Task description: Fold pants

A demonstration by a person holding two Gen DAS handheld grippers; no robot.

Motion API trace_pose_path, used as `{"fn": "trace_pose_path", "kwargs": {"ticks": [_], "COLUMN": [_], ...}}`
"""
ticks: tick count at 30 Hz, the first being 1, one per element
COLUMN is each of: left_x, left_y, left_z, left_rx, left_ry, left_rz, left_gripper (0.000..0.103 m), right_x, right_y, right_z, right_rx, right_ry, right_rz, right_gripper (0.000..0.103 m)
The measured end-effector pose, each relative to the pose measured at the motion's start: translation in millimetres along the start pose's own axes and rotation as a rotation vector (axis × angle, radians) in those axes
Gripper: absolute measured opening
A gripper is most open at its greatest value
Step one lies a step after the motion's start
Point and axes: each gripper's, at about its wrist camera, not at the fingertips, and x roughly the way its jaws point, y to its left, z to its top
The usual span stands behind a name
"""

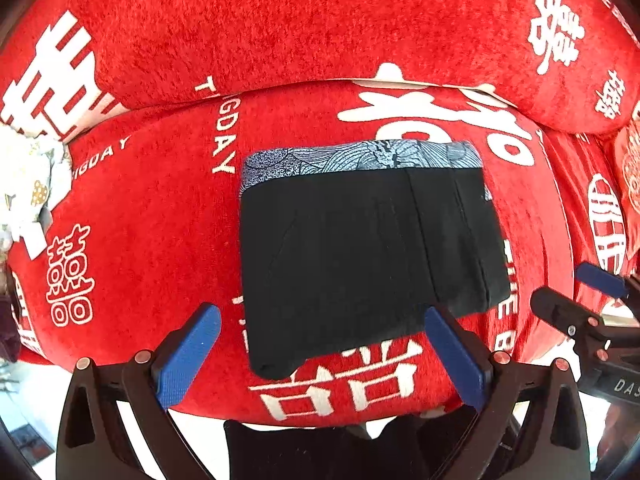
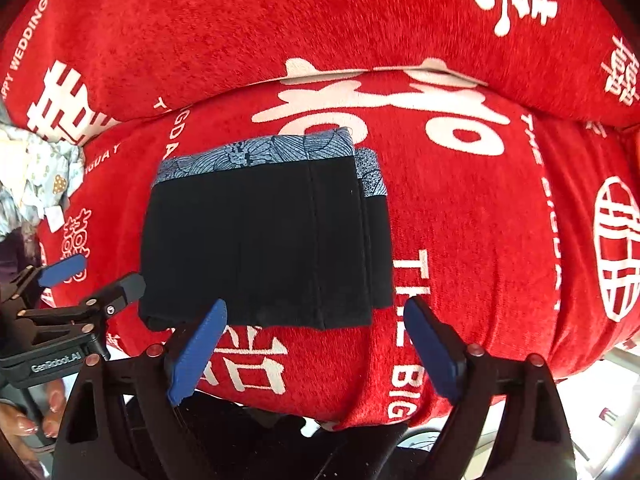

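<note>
Two grippers, both with fingers spread wide and holding nothing. My left gripper (image 1: 320, 356) hovers over the near edge of the pants (image 1: 360, 248); my right gripper (image 2: 316, 344) does the same from the other side.

Position of the pants: a compact black rectangle, already folded into layers, lying flat on the red cushion (image 1: 160, 208). The blue-and-white patterned waistband (image 1: 360, 156) runs along the far edge, away from my fingers. The packet looks about as deep as it is wide, so I cannot name a clear long axis; the waistband itself runs left to right, across my line of approach. At the right side the layers are stepped, with a lower layer peeking out beyond the upper one.

Key relation: the pants lie straight ahead of both sets of fingers. In the left wrist view my right-hand pad overlaps the near hem; in the right wrist view my left-hand pad does. The left gripper sits nearer the left near corner, the right gripper nearer the right one.

Judgement: folding looks nearly finished; any further move would be squaring the stepped right edge.

Writing legible: "HAPPY WEDDING", "BIGDAY" and "THE BIG" on the cushion, plus large white double-happiness characters. "GenRobot.AI" on the left gripper body (image 2: 56, 366).

Pale patterned cloth (image 1: 28, 184) lies at far left.
</note>
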Motion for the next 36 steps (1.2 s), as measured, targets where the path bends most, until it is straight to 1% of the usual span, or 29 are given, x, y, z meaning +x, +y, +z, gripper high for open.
{"fn": "trace_pose_path", "kwargs": {"ticks": [3,6,9,15,20,24,27,32,36], "left_x": [-3.0,-4.3,-11.0,-28.2,-34.9,-43.3,-51.8,-61.4,-64.9], "left_y": [0.5,2.9,8.1,18.5,18.7,12.5,7.5,-1.4,-7.2], "left_z": [-4.2,-6.8,-8.3,-8.3,-9.8,-13.1,-15.3,-18.4,-20.5], "left_rx": [0.023,0.037,0.028,0.010,-0.011,-0.032,-0.050,-0.073,-0.078], "left_ry": [0.019,0.025,0.008,-0.027,-0.035,-0.036,-0.040,-0.053,-0.057], "left_rz": [-0.022,-0.030,-0.014,0.017,0.034,0.064,0.062,0.062,0.080], "left_gripper": [0.102,0.102,0.102,0.102,0.102,0.102,0.102,0.102,0.102], "right_x": [-9.8,-16.8,-22.2,-31.0,-40.6,-45.1,-51.3,-55.4,-57.9], "right_y": [6.0,7.3,7.8,12.7,17.8,16.4,11.9,8.7,8.3], "right_z": [-3.2,-3.0,-2.8,-1.9,-0.1,0.6,-1.6,-5.1,-7.5], "right_rx": [0.009,0.045,0.086,0.094,0.047,0.004,-0.009,-0.036,-0.046], "right_ry": [-0.010,-0.005,0.006,0.018,0.010,0.017,0.017,0.022,0.014], "right_rz": [-0.036,-0.034,-0.026,-0.043,-0.051,-0.056,-0.042,-0.045,-0.049], "right_gripper": [0.092,0.092,0.092,0.092,0.092,0.092,0.092,0.092,0.092]}}
